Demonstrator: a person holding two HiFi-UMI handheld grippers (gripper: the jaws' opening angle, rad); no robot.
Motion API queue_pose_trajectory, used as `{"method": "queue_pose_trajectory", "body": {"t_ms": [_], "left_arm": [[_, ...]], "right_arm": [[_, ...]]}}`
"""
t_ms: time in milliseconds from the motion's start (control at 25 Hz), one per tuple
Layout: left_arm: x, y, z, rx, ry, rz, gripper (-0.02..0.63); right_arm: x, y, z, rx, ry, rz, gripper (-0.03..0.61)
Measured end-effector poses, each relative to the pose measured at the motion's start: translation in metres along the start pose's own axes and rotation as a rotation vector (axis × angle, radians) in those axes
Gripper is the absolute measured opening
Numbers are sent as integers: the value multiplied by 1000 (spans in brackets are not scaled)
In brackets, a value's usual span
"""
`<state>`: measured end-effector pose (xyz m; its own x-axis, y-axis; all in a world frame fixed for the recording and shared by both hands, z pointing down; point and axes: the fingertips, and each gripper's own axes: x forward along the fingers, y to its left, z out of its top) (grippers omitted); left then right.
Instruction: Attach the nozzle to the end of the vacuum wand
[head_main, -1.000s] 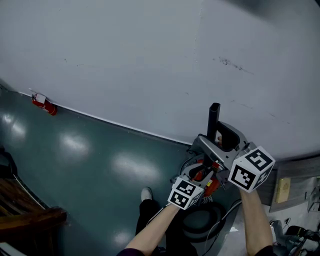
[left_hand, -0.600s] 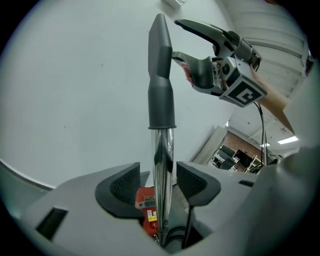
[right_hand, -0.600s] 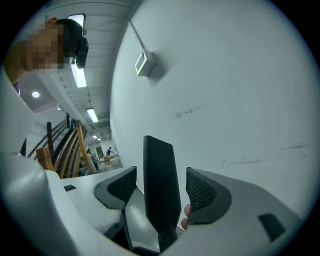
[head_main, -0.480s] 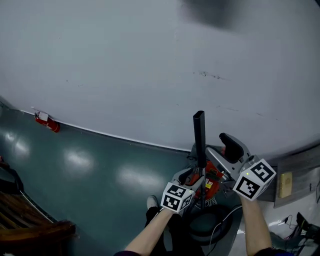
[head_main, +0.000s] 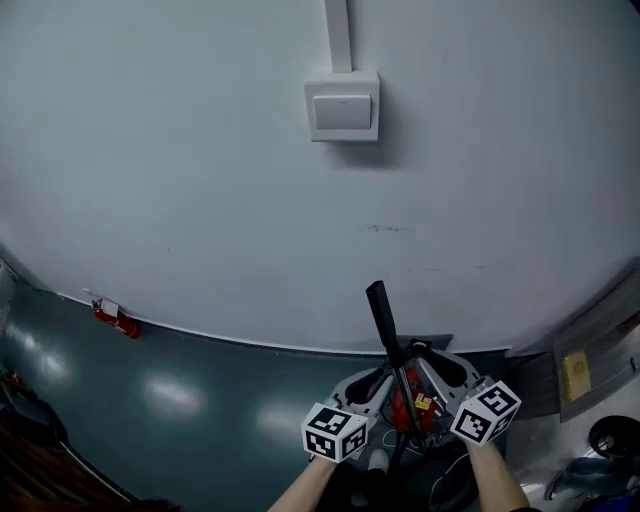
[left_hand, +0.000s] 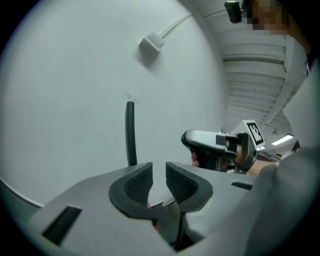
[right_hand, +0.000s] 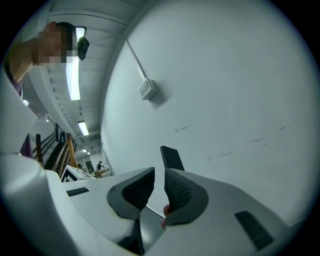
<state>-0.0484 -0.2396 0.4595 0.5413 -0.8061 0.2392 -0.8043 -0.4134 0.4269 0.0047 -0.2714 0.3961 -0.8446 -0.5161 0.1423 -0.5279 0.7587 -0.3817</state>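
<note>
A black vacuum wand (head_main: 380, 312) stands upright in front of the white wall, rising from between my two grippers. Below it sits the red and grey vacuum body (head_main: 408, 404). My left gripper (head_main: 372, 384) is just left of the wand's base, my right gripper (head_main: 436, 371) just right of it. In the left gripper view the wand (left_hand: 131, 133) stands beyond the left gripper (left_hand: 159, 176), left of its jaws, which are closing with only a narrow gap and nothing between them. In the right gripper view the right gripper (right_hand: 159, 183) is also closing on nothing, with the wand's flat end (right_hand: 171, 158) behind it.
A switch box (head_main: 342, 103) with a conduit hangs on the wall above. A red fire extinguisher (head_main: 113, 318) lies at the wall's foot on the dark green floor. A wooden board (head_main: 573, 375) and a black round object (head_main: 612, 437) are at the right.
Both grippers have risen and drawn closer to the wall. The wand now stands between them. Both pairs of jaws have narrowed. The head view has tilted up and shows the switch box.
</note>
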Motion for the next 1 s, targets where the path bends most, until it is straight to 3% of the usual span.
{"method": "queue_pose_trajectory", "body": {"t_ms": [320, 720, 1000], "left_arm": [[-37, -33, 51, 67, -49, -30, 5], [-51, -38, 69, 73, -67, -20, 4], [-57, -35, 63, 67, -58, -14, 4]], "right_arm": [[-25, 33, 6, 68, -89, -28, 29], [-25, 49, 8, 94, -124, -30, 17], [-24, 52, 5, 93, -107, -21, 17]]}}
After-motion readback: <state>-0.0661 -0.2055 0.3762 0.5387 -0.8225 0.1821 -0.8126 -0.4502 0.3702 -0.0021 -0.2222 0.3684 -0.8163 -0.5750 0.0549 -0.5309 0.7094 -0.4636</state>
